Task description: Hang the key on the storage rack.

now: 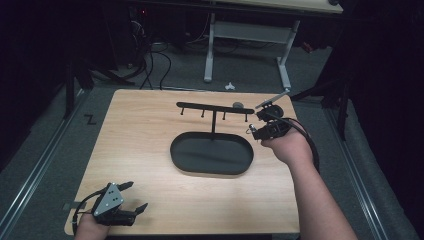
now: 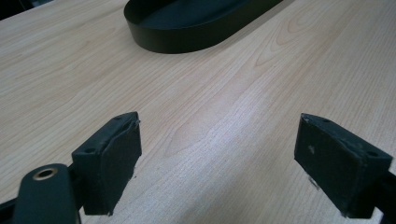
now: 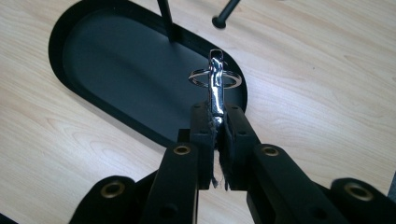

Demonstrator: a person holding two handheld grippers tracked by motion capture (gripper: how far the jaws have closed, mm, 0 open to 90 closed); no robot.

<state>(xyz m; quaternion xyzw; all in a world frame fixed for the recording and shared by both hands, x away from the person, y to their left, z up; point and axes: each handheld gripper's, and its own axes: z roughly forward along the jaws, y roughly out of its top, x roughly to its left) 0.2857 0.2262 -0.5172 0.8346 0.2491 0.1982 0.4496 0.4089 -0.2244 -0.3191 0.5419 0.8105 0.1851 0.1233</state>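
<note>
Right gripper (image 3: 217,123) clamped on a key ring clip (image 3: 215,79), held above the tray (image 3: 93,60) end, near the rack's (image 1: 215,107) right hook. Left gripper (image 2: 217,158) wide open, empty, idle at the table (image 1: 150,125) corner. Step: likely hanging it. Next: align ring with peg.

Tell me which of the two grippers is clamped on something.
The right gripper, at the far right end of the black hook rack: its jaws are shut on a shiny metal clip with a ring. The left gripper has its jaws wide apart over bare table.
</note>
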